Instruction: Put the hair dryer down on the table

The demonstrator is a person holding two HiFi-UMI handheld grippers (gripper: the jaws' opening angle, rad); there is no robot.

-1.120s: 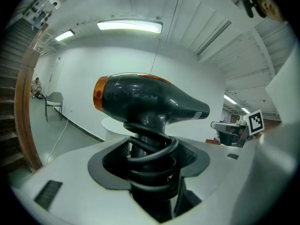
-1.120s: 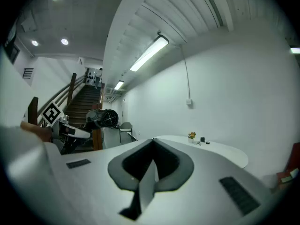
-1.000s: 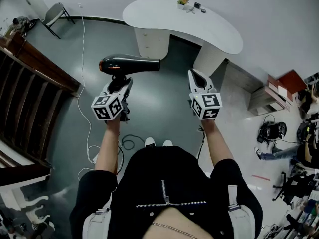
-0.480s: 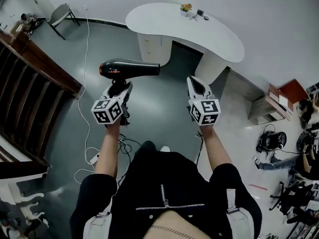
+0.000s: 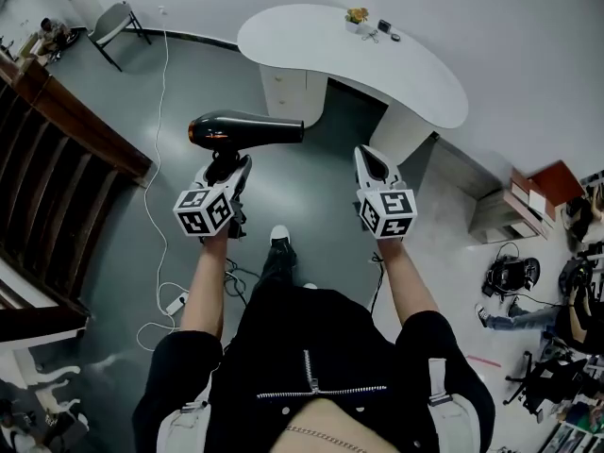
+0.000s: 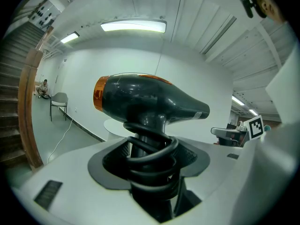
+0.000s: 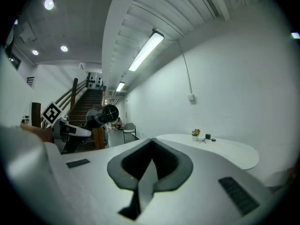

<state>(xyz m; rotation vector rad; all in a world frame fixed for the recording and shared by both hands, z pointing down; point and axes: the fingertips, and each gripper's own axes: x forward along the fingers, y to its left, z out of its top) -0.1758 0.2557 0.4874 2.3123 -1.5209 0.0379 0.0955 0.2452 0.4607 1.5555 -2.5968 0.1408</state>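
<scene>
Your left gripper point(image 5: 225, 166) is clamped on the handle point(image 6: 146, 125) of the hair dryer point(image 5: 247, 127). The cord point(image 6: 151, 159) is wound around this handle in some loops, so the jaws press on the cord and the handle together. This is probably why the grip sits low: the thick body is free above the jaws. It lies level, with the orange back end to your left and the nozzle to your right. Held like this, the hair dryer is in the air over the floor point(image 5: 311, 192), not resting on anything. The desk point(image 5: 311, 43) is well apart in front of you. I judge that you are at the carrying step, and that putting it down is not yet done.

Your right gripper point(image 5: 374, 159) has its jaws together with nothing between them. It hangs beside the left one, apart from the hair dryer, and takes no part in the hold.

A small flower pot point(image 5: 355, 14) and some little dark things point(image 5: 383, 25) stand near the far edge of the desk, towards its right end. The near and left part is bare, so it seems the better place to lay the hair dryer.
</scene>
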